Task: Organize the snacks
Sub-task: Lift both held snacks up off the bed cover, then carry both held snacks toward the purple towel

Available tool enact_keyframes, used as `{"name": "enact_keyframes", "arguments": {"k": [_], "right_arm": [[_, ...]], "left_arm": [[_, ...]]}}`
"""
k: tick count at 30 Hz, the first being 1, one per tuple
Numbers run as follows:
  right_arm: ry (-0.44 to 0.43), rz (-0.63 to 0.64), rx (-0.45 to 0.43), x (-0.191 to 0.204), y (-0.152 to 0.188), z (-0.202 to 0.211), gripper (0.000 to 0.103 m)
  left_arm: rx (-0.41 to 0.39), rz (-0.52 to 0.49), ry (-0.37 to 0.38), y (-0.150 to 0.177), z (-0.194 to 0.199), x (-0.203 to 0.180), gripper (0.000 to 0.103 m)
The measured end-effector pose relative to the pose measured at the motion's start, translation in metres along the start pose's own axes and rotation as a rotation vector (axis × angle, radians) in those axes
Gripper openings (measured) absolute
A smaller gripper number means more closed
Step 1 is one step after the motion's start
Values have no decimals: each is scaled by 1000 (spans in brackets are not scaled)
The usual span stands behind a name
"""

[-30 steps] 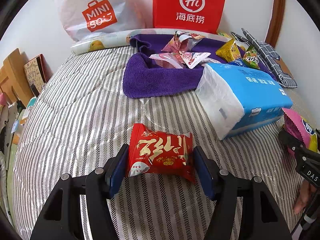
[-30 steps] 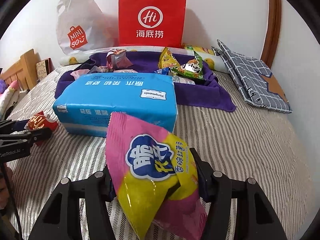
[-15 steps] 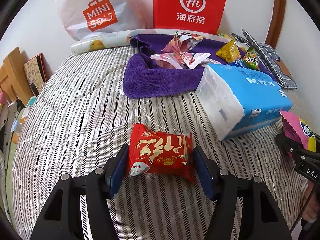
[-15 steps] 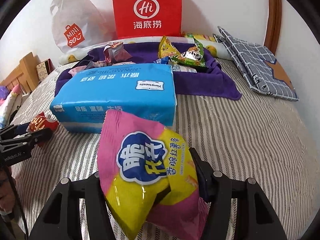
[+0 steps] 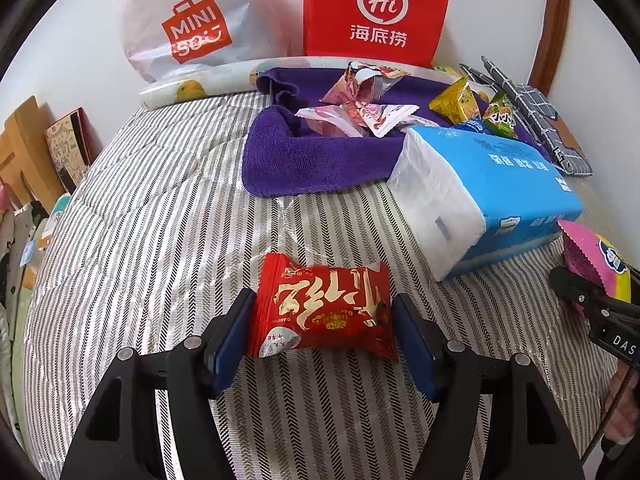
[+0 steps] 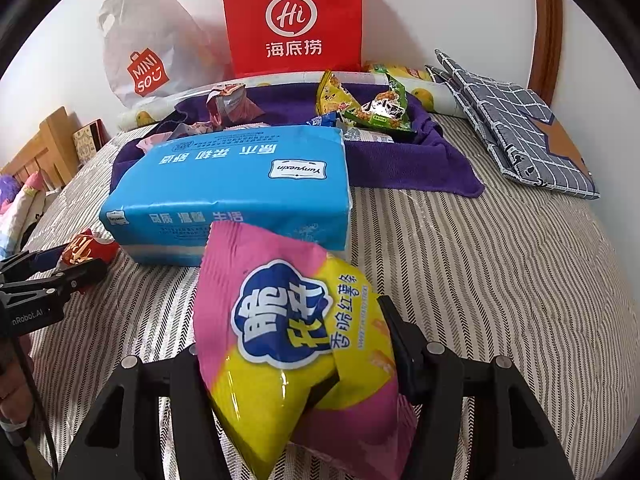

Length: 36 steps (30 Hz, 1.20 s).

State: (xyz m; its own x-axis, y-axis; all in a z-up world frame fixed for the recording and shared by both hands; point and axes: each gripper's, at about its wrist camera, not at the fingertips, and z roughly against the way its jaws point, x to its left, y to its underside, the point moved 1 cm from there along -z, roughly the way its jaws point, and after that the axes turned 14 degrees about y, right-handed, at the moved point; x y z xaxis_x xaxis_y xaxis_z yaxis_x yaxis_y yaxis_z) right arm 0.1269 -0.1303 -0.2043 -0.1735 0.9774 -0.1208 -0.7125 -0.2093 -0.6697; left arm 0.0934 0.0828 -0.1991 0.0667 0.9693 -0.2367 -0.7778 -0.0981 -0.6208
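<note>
A red snack packet (image 5: 324,312) with gold lettering lies flat on the striped bedspread (image 5: 160,208). My left gripper (image 5: 324,302) straddles it; its jaws are opening and the blue pads (image 5: 234,332) stand just off the packet's ends. The packet (image 6: 86,246) and left gripper (image 6: 60,264) also show at the left edge of the right wrist view. My right gripper (image 6: 290,332) is shut on a pink and yellow chip bag (image 6: 272,280), held above the bed. That bag (image 5: 592,256) shows at the right edge of the left wrist view.
A blue tissue pack (image 6: 240,184) lies between the two grippers. Behind it a purple towel (image 5: 312,156) holds several snack packets. A red paper bag (image 5: 376,8) and a white plastic bag (image 5: 192,28) lean on the wall. A folded checked cloth (image 6: 516,128) lies at the right.
The left jaws have widened a little, and the pads no longer press on the red packet. The right gripper keeps its hold on the chip bag, which has tilted slightly.
</note>
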Motion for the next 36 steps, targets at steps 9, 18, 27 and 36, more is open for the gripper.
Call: {"name": "enact_keyframes", "arguments": {"k": [9,18,27,36], "right_arm": [[19,-11,-20,-3,1,4,57],[30,-34,-52,-12,7,18,54],[27,-46,-95,-16,8,40,54],[34,-48,-131,-20,7,59,54]], "left_arm": [[-29,41,26,0,6,9,50],[-23,51,48,2,20,6,48],[-47,38,68,0,38,-8,48],[-71,35,99,-3,53,-18,48]]}}
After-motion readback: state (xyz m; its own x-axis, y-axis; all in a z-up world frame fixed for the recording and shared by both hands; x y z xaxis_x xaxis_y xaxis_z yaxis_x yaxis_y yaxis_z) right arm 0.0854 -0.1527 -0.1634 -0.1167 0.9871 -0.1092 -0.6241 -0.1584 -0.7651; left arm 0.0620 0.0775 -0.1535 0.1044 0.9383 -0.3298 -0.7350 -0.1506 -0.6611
